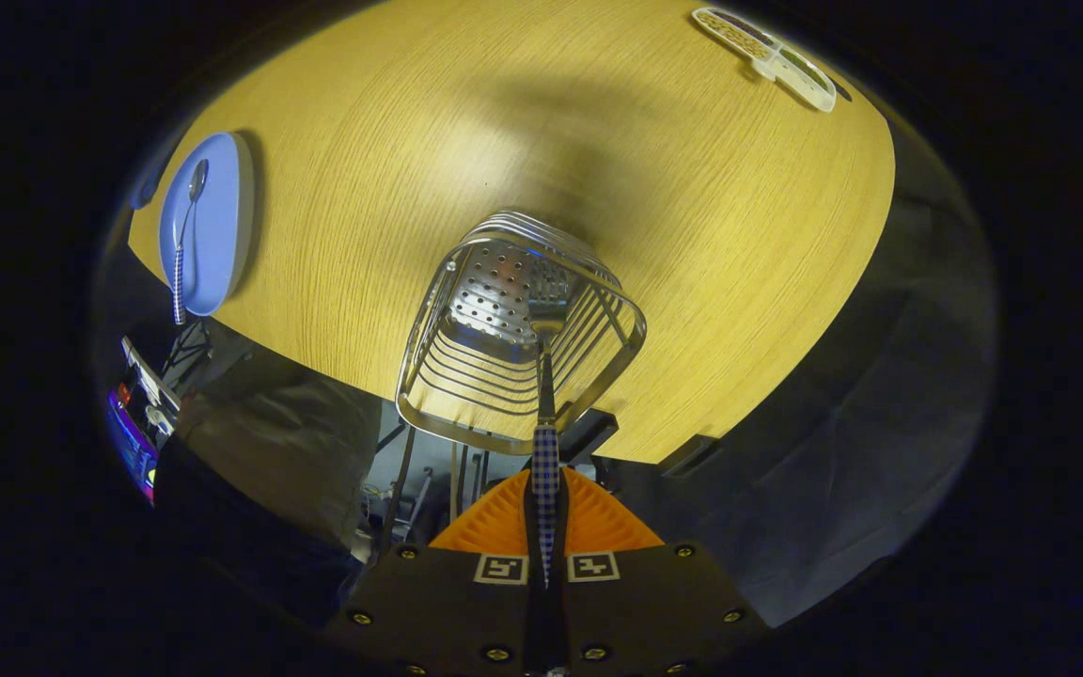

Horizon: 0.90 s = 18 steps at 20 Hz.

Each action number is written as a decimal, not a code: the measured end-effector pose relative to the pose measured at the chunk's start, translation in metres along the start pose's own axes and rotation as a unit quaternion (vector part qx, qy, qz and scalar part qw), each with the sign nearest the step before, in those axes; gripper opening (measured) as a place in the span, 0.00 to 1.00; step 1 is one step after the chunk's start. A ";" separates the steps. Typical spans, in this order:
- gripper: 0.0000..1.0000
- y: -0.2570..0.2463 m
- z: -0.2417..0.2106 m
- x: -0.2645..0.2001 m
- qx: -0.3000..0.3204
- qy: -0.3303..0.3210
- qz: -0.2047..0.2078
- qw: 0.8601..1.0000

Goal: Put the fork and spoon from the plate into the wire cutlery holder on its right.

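One piece of cutlery, by elimination the fork, is pinched by its checked handle between the closed fingers of the gripper, its head hanging inside the wire holder. The spoon lies on the blue plate, well to the left. Next move, I judge: lower a little, open the fingers, then go left for the spoon.
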<state>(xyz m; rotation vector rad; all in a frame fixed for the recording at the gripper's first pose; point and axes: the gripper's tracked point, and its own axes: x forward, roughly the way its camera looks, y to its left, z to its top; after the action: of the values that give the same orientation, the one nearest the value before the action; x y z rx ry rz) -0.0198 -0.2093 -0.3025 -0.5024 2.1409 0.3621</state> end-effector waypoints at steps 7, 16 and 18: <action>0.10 0.000 0.004 -0.007 0.020 -0.016 0.002 1.000; 0.27 0.005 0.006 -0.034 0.049 -0.069 0.005 0.996; 0.27 0.007 0.003 -0.046 0.057 -0.086 -0.004 0.995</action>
<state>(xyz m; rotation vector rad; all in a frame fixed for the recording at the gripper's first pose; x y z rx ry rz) 0.0032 -0.1912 -0.2656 -0.3994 1.9789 0.2672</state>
